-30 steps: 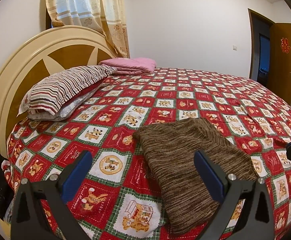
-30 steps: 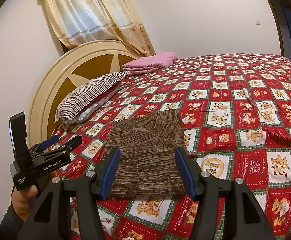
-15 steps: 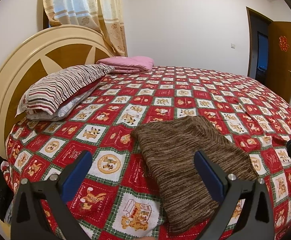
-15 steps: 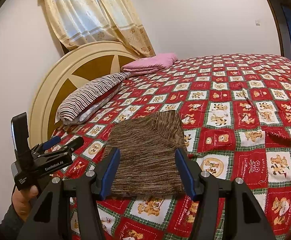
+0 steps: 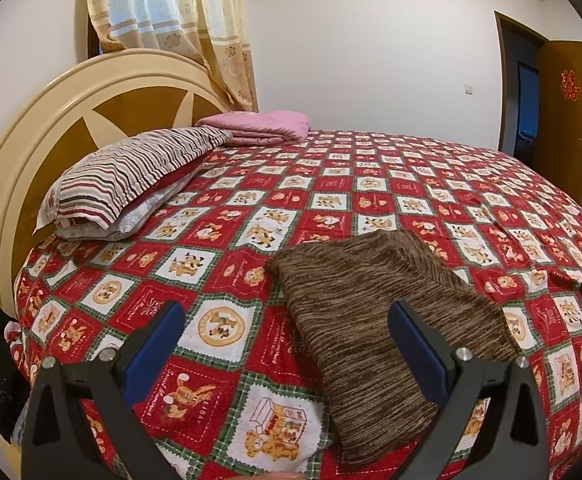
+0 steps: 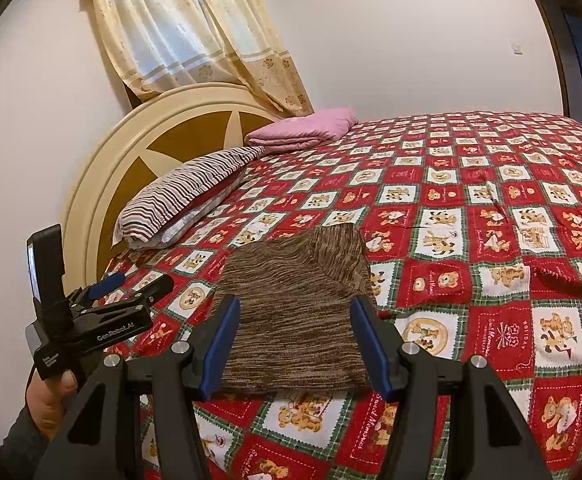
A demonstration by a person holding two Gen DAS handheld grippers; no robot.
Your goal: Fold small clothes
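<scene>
A brown striped knit garment (image 5: pixel 375 320) lies folded flat on the red patterned bedspread (image 5: pixel 331 184); it also shows in the right wrist view (image 6: pixel 295 312). My left gripper (image 5: pixel 287 324) is open and empty, held above the bed with the garment's near left edge between and beyond its fingers. My right gripper (image 6: pixel 295 316) is open and empty, just short of the garment's near edge. The left gripper also shows at the left of the right wrist view (image 6: pixel 131 286), held in a hand, apart from the garment.
A striped pillow (image 5: pixel 131 176) and a folded pink blanket (image 5: pixel 263 128) lie by the round headboard (image 5: pixel 51 120). A curtain (image 5: pixel 179 20) hangs behind. A wooden door (image 5: pixel 563 112) stands open at far right. The bed edge is just below both grippers.
Both grippers stay open and nearly still. The left view has shifted slightly, with the garment sitting a little lower and closer in frame.
</scene>
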